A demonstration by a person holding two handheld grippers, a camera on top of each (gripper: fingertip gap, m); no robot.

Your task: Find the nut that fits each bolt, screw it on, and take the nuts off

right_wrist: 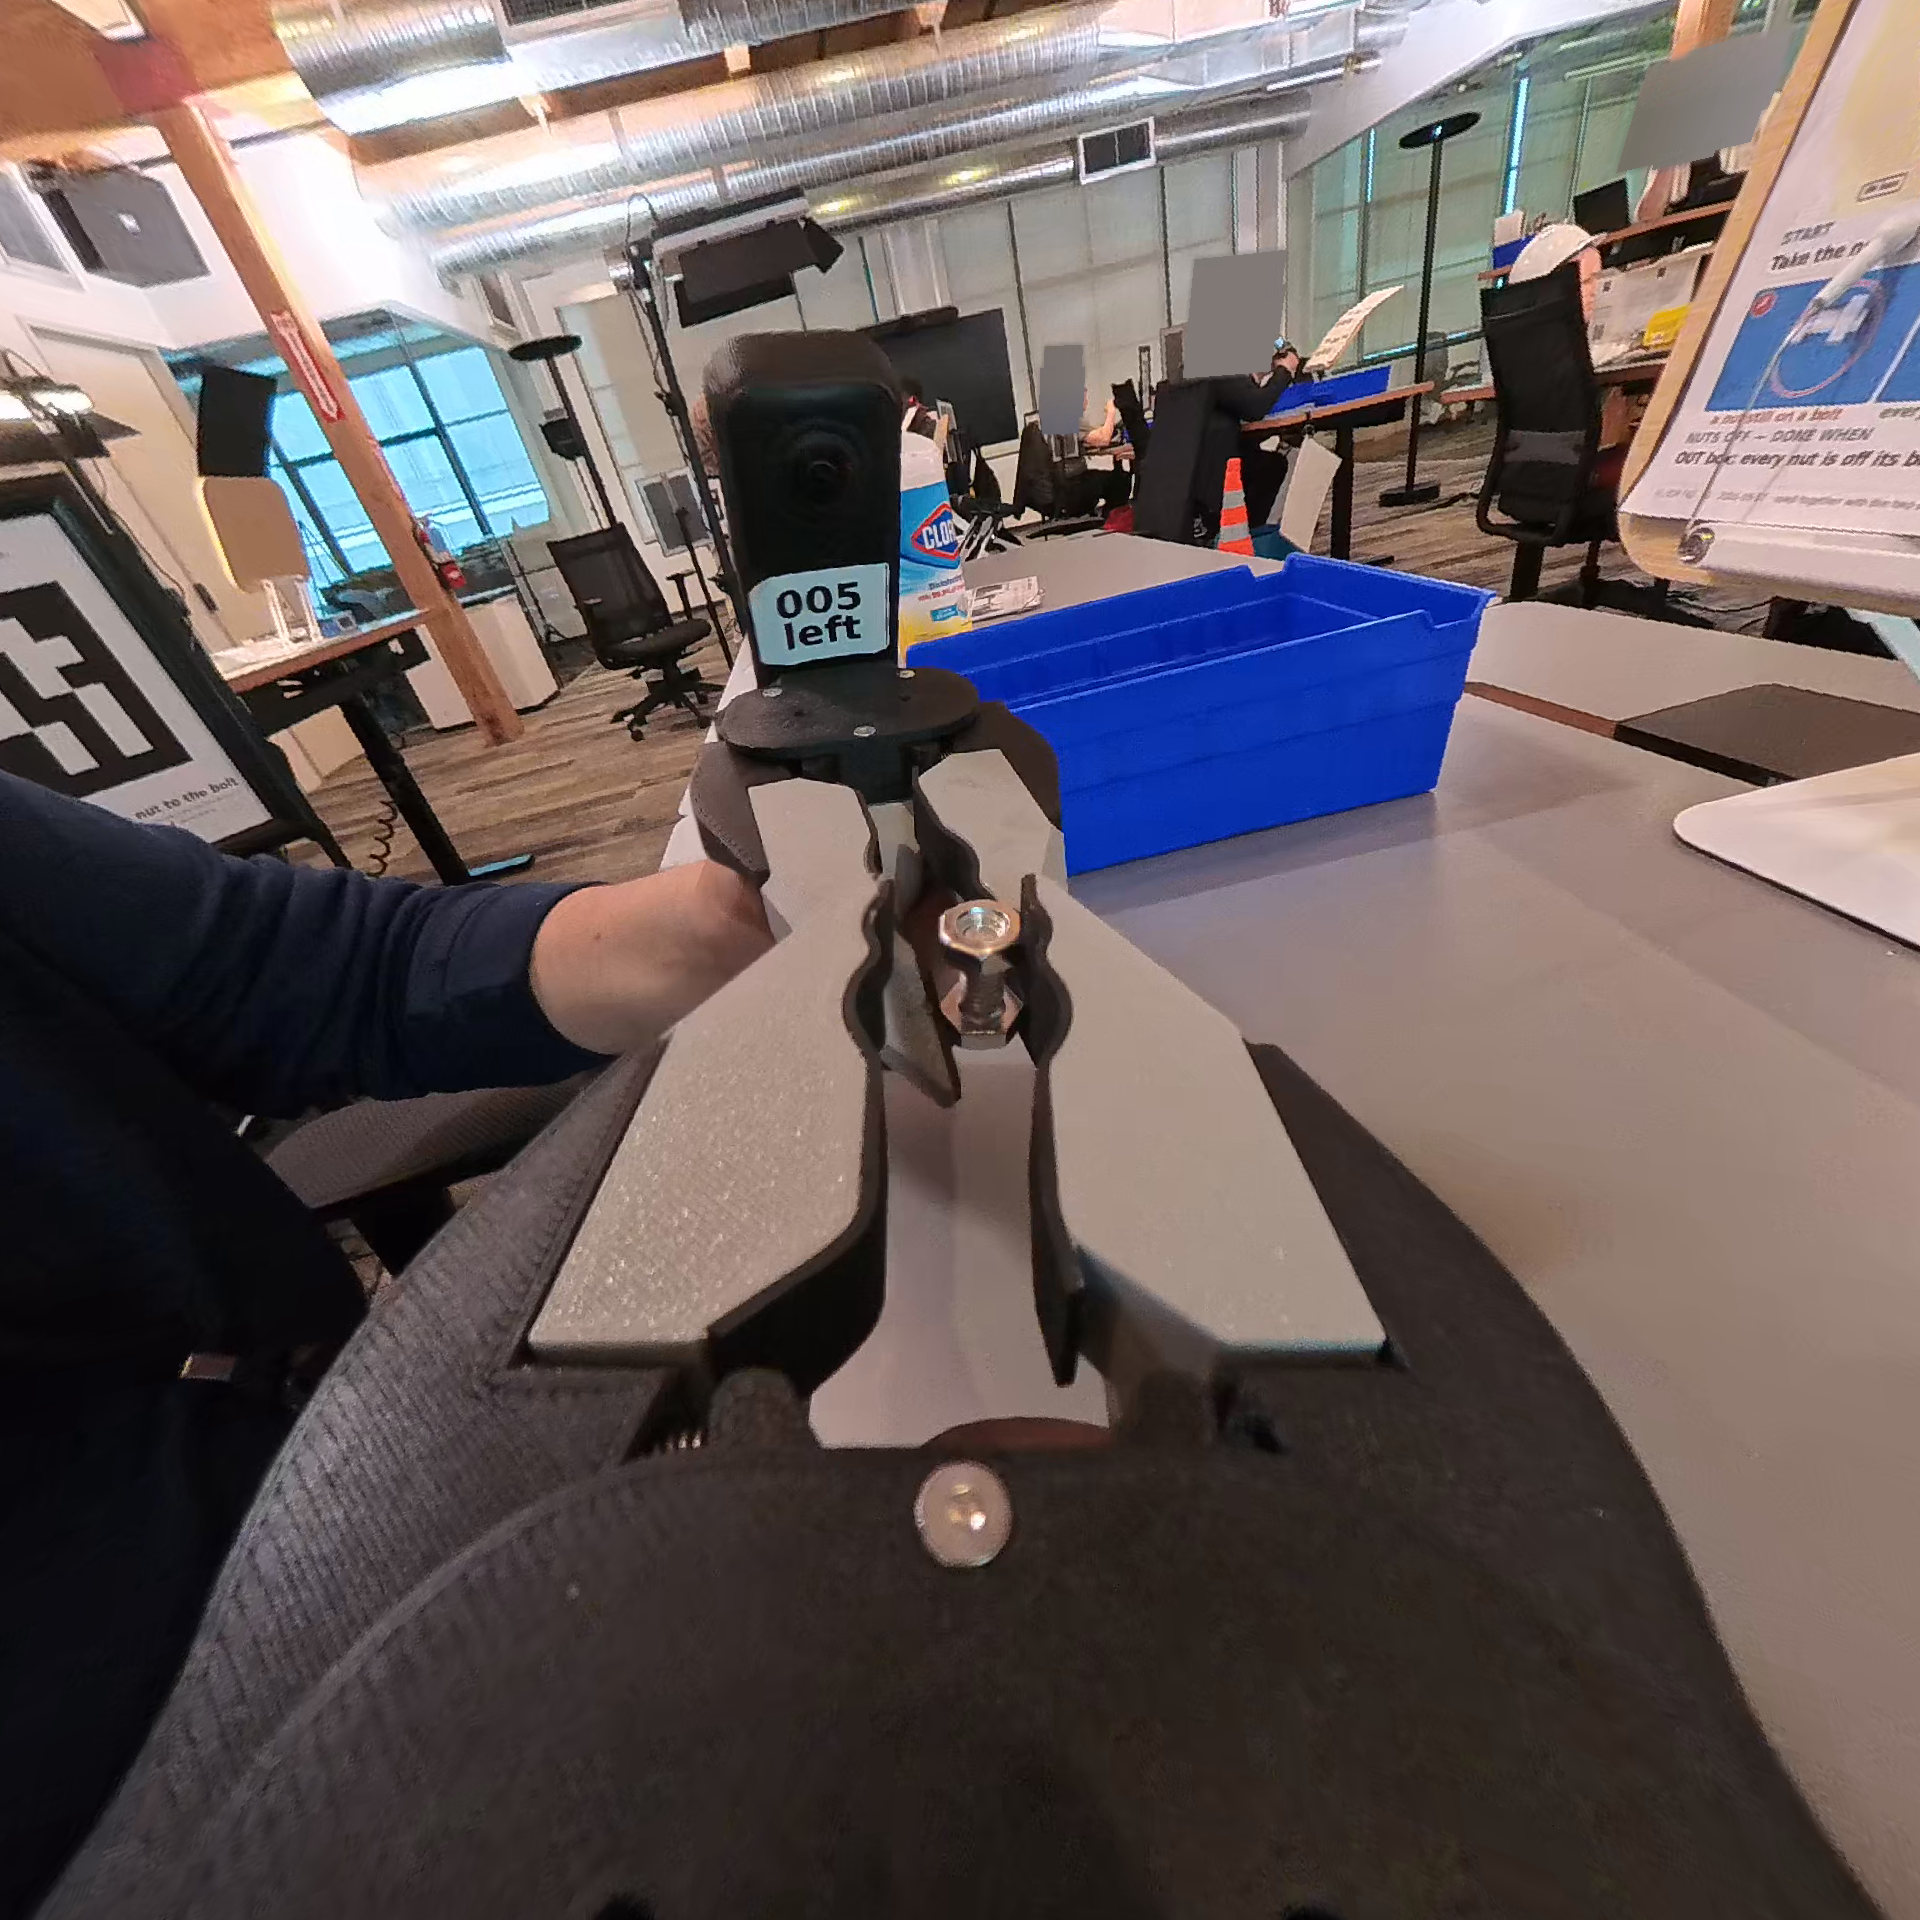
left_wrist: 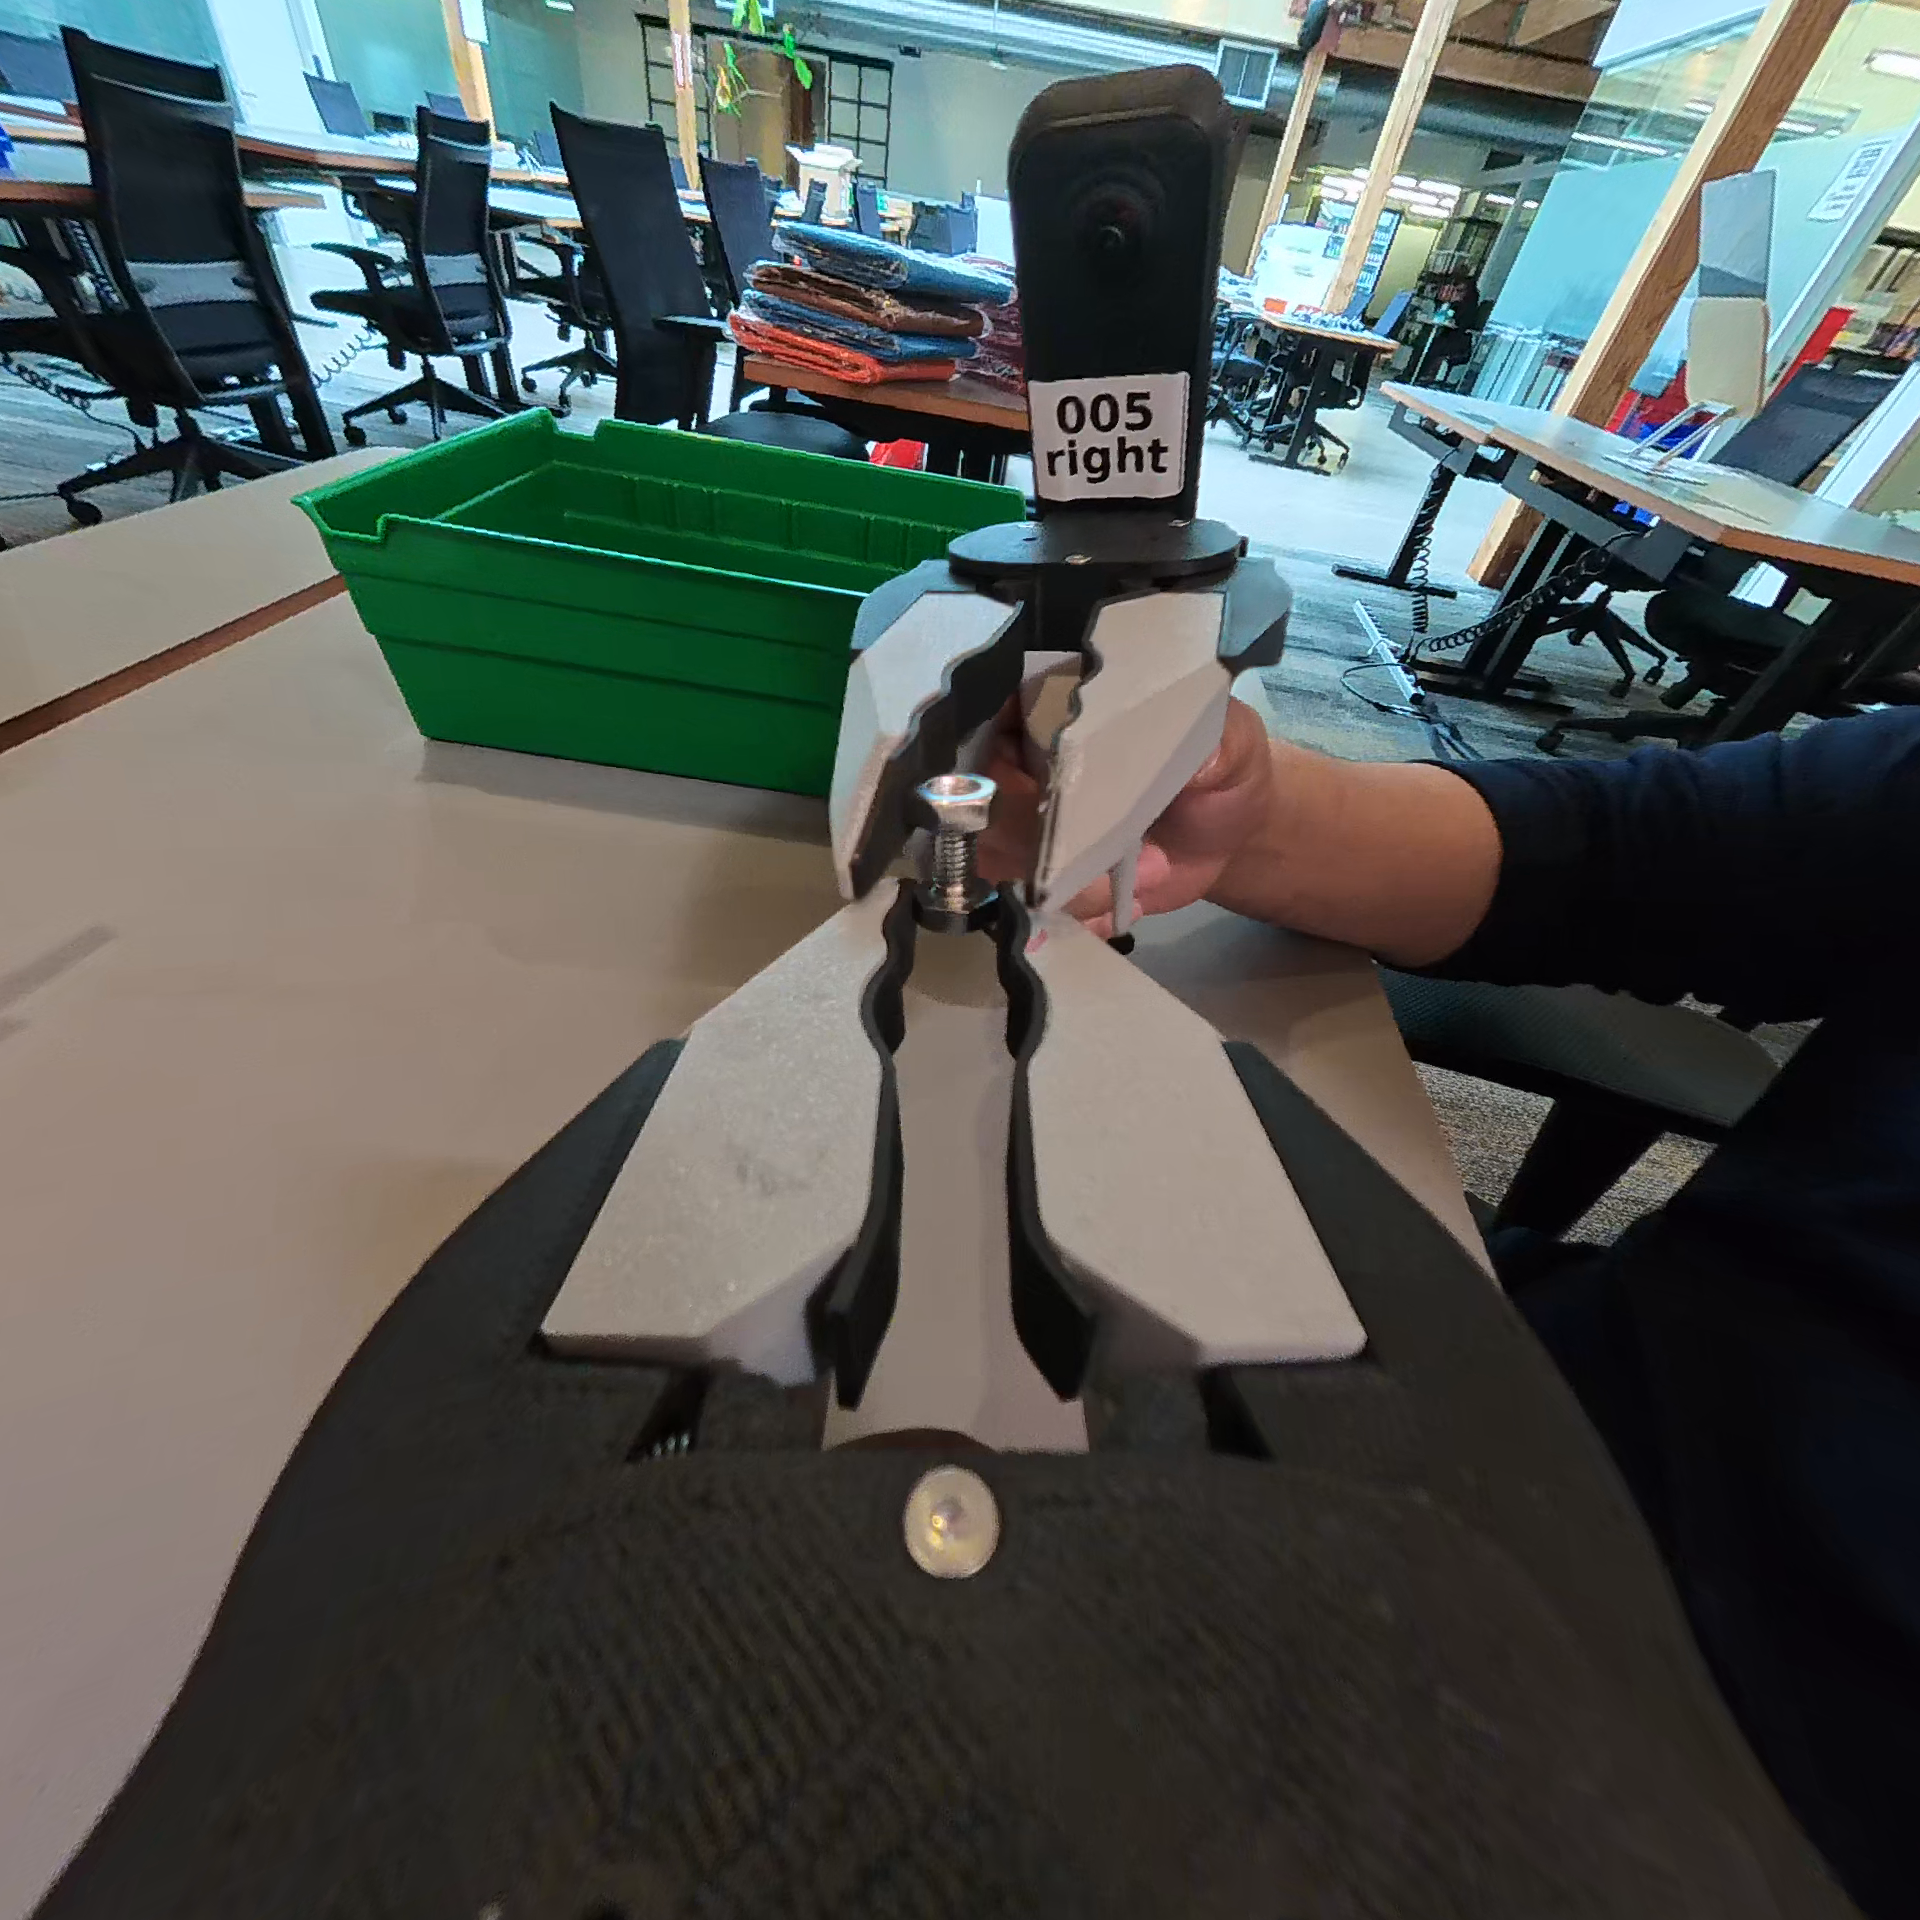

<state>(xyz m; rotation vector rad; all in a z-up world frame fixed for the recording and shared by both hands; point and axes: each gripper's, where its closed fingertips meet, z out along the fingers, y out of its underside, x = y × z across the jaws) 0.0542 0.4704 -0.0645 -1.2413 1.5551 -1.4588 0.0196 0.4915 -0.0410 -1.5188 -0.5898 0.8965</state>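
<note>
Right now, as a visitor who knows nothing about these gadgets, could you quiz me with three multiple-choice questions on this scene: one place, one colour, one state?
1. Where is the bolt?
A) in a bin
B) between the left gripper and right gripper, above the table
C) on the floor

2. Which bins stand on the table?
A) red and yellow ones
B) two black ones
C) a green bin and a blue bin

3. The left gripper is:
A) shut on the bolt
B) wide open
C) out of view

Answers: 1 B, each gripper holds one end; 2 C, one bin shows in each view; 3 A, its fingertips pinch the bolt's lower end.
</note>
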